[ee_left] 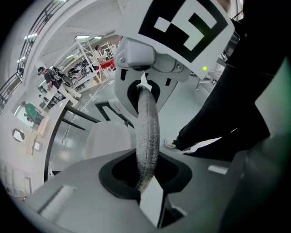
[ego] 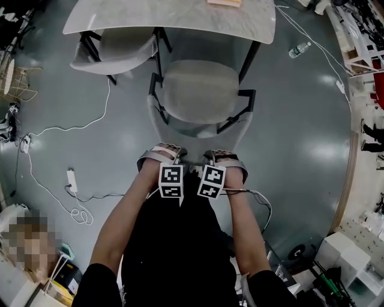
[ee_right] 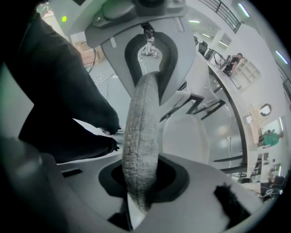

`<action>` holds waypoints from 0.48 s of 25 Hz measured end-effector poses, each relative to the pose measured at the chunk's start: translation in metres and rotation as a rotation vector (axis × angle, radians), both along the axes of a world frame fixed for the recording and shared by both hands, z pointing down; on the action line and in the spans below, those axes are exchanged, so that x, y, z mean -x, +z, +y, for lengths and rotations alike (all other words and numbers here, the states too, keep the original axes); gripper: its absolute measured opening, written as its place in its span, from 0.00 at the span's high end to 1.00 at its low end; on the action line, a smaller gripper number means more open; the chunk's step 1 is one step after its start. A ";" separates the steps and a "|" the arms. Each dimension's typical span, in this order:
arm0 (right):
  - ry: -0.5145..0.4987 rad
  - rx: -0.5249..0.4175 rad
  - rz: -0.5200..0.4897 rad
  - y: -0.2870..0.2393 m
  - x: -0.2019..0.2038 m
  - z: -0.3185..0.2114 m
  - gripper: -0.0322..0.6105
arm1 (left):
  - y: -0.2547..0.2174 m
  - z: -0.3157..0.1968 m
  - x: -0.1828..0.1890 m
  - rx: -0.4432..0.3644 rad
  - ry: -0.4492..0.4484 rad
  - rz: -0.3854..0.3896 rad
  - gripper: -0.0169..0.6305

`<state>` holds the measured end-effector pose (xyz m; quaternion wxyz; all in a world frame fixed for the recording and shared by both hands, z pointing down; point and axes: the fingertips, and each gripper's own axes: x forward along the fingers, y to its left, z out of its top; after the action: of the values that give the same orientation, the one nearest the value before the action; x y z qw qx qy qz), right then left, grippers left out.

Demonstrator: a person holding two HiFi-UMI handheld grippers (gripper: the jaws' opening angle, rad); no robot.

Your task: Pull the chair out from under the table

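A grey padded chair [ego: 201, 90] on a black frame stands in front of the white table [ego: 174, 15], its seat mostly out from under the tabletop. Both grippers hold the top edge of its backrest, side by side. My left gripper [ego: 174, 157] is shut on the backrest edge [ee_left: 148, 136], which runs up between its jaws [ee_left: 146, 182]. My right gripper [ego: 211, 157] is shut on the same edge [ee_right: 142, 150], which fills the gap between its jaws [ee_right: 138, 200]. Each gripper view shows the other gripper clamped further along the edge.
A second grey chair [ego: 114, 51] is tucked under the table at the left. White cables and a power strip [ego: 72, 180] lie on the floor at the left, a water bottle [ego: 299, 50] at the right. Shelving and boxes [ego: 360, 252] line the right side.
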<state>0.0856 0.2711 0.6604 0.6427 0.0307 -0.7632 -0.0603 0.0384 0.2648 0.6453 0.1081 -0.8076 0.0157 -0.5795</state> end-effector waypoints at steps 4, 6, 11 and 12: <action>0.018 0.008 0.001 0.002 0.008 0.012 0.84 | 0.001 0.012 0.008 0.026 0.012 -0.002 0.85; 0.023 0.010 0.001 -0.001 0.006 0.018 0.84 | -0.001 0.017 0.006 0.036 0.019 -0.005 0.85; 0.043 0.025 0.008 0.000 0.006 0.033 0.84 | -0.001 0.033 0.006 0.049 0.048 -0.002 0.85; 0.042 0.030 0.009 0.000 0.006 0.036 0.84 | -0.001 0.037 0.006 0.052 0.045 -0.003 0.85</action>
<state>0.0796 0.3075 0.6606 0.6475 0.0370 -0.7604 -0.0354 0.0322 0.3019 0.6446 0.1000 -0.8095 -0.0178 -0.5782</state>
